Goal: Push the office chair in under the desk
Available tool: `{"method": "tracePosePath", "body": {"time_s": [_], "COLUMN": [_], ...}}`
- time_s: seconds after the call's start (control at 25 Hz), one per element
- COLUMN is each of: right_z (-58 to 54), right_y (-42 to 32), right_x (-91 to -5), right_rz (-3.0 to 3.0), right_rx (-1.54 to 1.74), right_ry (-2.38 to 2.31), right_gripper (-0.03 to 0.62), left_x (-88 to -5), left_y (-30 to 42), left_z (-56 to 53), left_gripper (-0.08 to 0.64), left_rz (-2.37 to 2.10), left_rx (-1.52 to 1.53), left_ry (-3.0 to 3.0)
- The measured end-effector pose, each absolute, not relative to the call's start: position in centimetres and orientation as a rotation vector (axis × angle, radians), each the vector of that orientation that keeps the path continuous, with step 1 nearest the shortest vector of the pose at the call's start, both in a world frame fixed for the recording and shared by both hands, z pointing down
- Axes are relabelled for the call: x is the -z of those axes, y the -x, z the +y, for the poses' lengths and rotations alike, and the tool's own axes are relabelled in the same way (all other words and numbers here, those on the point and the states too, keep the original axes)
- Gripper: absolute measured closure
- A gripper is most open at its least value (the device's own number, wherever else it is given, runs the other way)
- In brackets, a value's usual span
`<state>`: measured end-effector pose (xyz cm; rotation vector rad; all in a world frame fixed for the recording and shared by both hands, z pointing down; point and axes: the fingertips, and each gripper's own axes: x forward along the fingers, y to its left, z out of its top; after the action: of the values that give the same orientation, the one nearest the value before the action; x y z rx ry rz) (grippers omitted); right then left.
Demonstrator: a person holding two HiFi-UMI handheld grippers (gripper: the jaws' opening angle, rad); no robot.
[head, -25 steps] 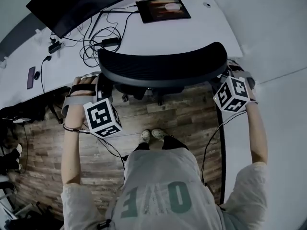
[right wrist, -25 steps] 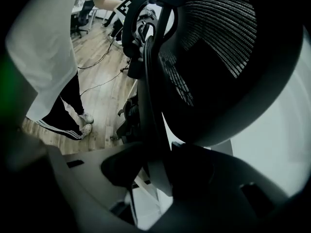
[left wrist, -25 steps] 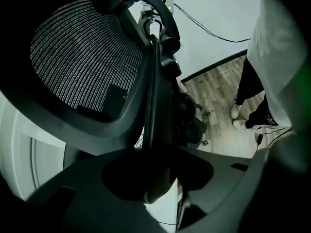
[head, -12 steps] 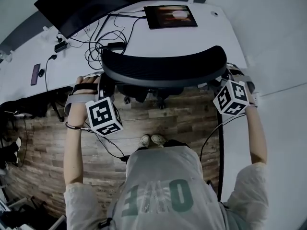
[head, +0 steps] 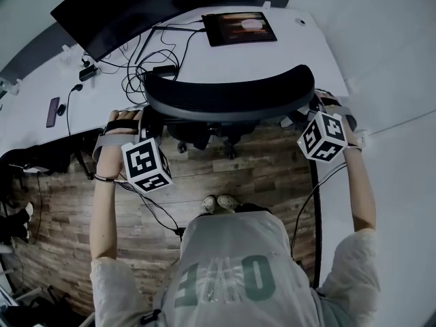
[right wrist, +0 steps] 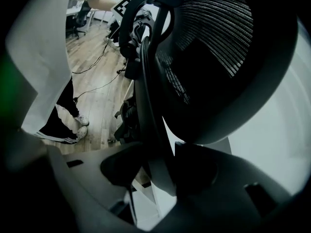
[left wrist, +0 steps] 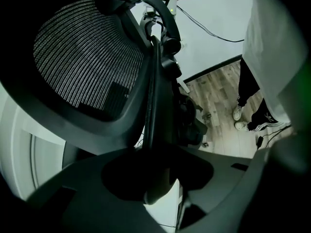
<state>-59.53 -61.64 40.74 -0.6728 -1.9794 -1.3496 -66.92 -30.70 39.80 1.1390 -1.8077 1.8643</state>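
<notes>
On the white counter (head: 286, 60) a phone (head: 52, 112) lies far left, then a tangle of cables (head: 146, 70) in front of the dark monitor (head: 136, 5). The left gripper (left wrist: 158, 178) has its fingers (left wrist: 228, 188) clenched on the left edge of the chair (head: 228, 97) back (the frame bar runs between them). The chair stands on the wood floor (head: 259, 172), its back close to the counter's near edge. The right gripper (right wrist: 160, 176) grasps the back's right edge the same way.
</notes>
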Motion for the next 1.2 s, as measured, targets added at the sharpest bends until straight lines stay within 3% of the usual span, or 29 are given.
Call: {"method": "tracePosePath", "body": {"time_s": [0.28, 0.44, 0.48, 0.56, 0.6, 0.68, 0.8, 1.2], "right_z": [-61.5, -58.4, -57.3, -55.2, -54.5, -53.4, -50.6, -46.6], "right_y": [58.4, 56.5, 56.0, 54.7, 54.0, 52.6, 51.3, 50.2], "right_x": [-36.1, -28.9, -27.1, -23.8, -22.6, -21.9, -23.3, -28.2], "right_rz": [-2.174, -2.492, -2.6, -2.87, -3.0, -3.159, -3.212, -3.08], "right_rx": [1.252, 1.126, 1.067, 0.864, 0.72, 0.454, 0.278, 0.225], "right_ry": [0.568, 0.55, 0.547, 0.482, 0.414, 0.281, 0.219, 0.339], "right_gripper": [0.365, 0.365, 0.368, 0.432, 0.5, 0.543, 0.557, 0.571], "left_x": [-36.6, -31.5, -30.3, -28.5, -28.1, -27.8, -27.7, -27.7], "left_y": [65.5, 62.6, 62.1, 61.1, 60.5, 59.0, 56.4, 54.9], "left_z": [-30.2, -30.7, -31.0, -31.8, -32.6, -34.9, -38.6, -39.1], "left_gripper": [0.37, 0.383, 0.435, 0.532, 0.543, 0.545, 0.545, 0.545], "left_rz": [-1.98, -2.395, -2.525, -2.738, -2.802, -2.855, -2.861, -2.904], "left_rx": [-1.734, -1.269, -1.106, -0.825, -0.733, -0.641, -0.553, -0.413], "left_ry": [-1.136, -1.142, -1.113, -1.028, -1.007, -1.05, -1.176, -1.227]}}
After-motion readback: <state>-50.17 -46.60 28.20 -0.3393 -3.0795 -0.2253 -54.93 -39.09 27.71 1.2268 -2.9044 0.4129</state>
